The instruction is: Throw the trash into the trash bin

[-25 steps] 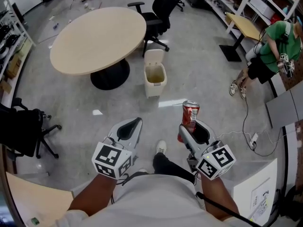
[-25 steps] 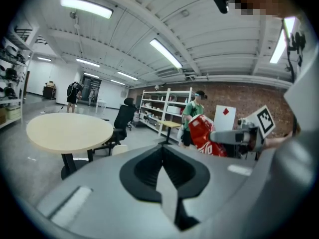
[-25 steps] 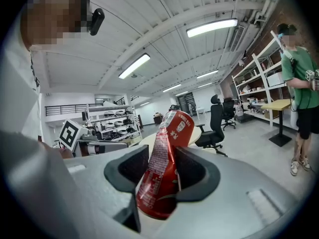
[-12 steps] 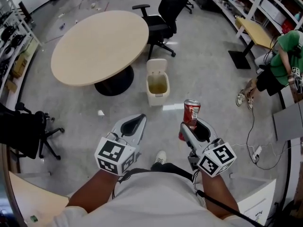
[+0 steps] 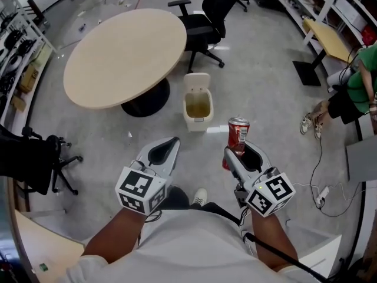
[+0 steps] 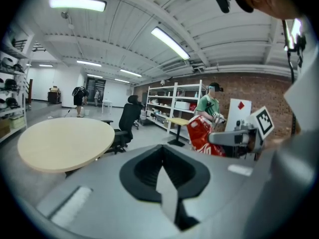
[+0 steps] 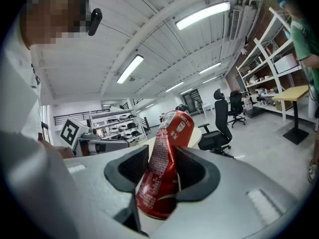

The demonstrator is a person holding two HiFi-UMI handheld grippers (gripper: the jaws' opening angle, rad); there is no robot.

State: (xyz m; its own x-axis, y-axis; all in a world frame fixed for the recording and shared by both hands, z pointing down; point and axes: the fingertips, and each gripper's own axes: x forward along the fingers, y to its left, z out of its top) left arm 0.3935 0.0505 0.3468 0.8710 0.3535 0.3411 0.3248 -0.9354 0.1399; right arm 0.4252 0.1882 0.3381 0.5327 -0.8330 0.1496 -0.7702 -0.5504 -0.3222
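Note:
A crushed red drink can (image 5: 237,135) stands upright between the jaws of my right gripper (image 5: 235,152), which is shut on it. The right gripper view shows the can (image 7: 167,153) pinched at its lower half, tilting slightly right. My left gripper (image 5: 163,155) is level with it on the left, shut and holding nothing; its jaws (image 6: 162,168) meet in a line. A cream trash bin (image 5: 197,119) with its lid flipped up stands on the floor ahead, between the two grippers and a little beyond them. From the left gripper view the can (image 6: 201,133) appears at the right.
A round beige table (image 5: 123,52) stands just behind the bin, with a black office chair (image 5: 209,16) to its right. Another black chair (image 5: 29,164) sits at far left. A person in green (image 5: 359,87) and floor cables (image 5: 318,187) are at right.
Both grippers have travelled forward together toward the bin, which now lies closer ahead of them. The can stays gripped in the right gripper; the left stays shut.

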